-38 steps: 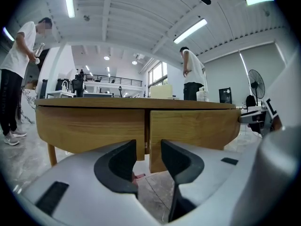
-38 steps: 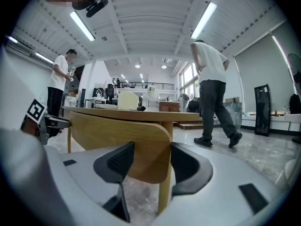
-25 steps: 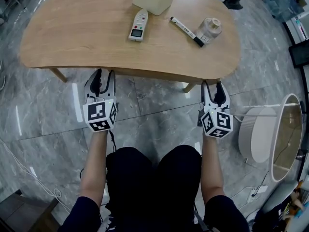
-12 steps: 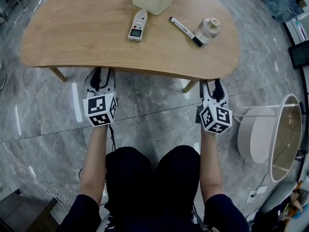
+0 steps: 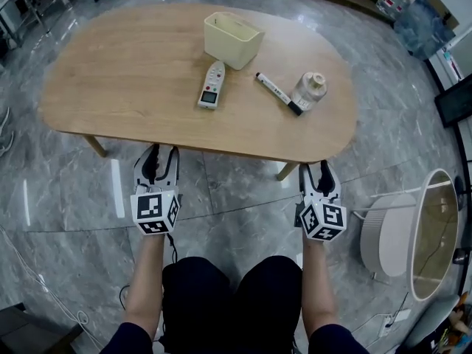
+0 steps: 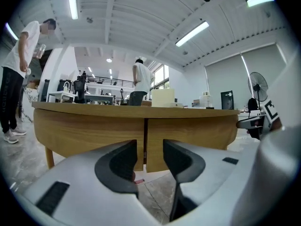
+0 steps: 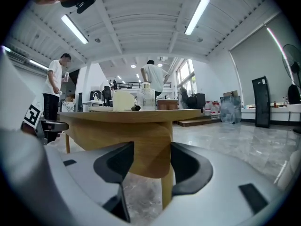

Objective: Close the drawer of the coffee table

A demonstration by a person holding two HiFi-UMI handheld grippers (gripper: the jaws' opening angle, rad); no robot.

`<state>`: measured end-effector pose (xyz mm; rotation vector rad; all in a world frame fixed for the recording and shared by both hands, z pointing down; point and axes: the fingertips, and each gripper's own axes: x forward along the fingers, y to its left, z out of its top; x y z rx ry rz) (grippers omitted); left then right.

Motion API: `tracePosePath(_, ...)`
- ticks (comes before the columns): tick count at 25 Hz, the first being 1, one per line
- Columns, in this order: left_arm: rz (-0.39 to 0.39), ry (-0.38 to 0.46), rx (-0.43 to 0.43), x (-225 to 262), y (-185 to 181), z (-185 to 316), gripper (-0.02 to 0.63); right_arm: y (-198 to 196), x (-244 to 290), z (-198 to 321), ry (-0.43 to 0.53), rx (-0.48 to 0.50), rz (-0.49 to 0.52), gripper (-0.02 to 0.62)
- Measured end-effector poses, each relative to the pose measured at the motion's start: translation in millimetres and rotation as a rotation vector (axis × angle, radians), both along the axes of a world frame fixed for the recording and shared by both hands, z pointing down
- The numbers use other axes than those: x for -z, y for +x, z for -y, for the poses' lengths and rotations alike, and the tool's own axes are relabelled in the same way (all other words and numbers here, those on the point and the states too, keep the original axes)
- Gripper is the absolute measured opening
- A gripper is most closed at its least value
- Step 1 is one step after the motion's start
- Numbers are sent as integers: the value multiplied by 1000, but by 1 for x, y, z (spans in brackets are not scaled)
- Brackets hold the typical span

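Observation:
The oval wooden coffee table (image 5: 133, 87) stands in front of me. In the left gripper view its front panel (image 6: 197, 133) runs flush, with one thin vertical seam (image 6: 145, 140) in it; nothing sticks out. My left gripper (image 5: 155, 153) hovers just short of the near edge, left of the middle. Its jaws have just been opening, and nothing is between them (image 6: 149, 147). My right gripper (image 5: 318, 169) hangs open and empty by the table's near right end, facing a table leg (image 7: 167, 192).
On the tabletop lie a cream bin (image 5: 233, 40), a white remote-like device (image 5: 212, 85), a marker (image 5: 278, 93) and a small jar (image 5: 309, 90). A white round stand (image 5: 398, 234) is on the grey tiled floor at my right. People (image 6: 16, 74) stand far behind the table.
The head view has tilted up, so more of the tabletop shows and both grippers sit lower in the picture. Neither gripper has visibly shifted against the table edge.

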<state>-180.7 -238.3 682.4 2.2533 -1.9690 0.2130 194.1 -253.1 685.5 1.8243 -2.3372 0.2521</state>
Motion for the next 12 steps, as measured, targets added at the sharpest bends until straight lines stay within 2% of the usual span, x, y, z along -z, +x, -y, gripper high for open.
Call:
tracePosePath(8, -19, 13, -99, 15, 0, -55, 175, -12, 17, -58, 55, 89, 8, 256)
tracePosePath(12, -21, 10, -128, 21, 1, -84, 176, -13, 19, -90, 34, 130, 1, 256)
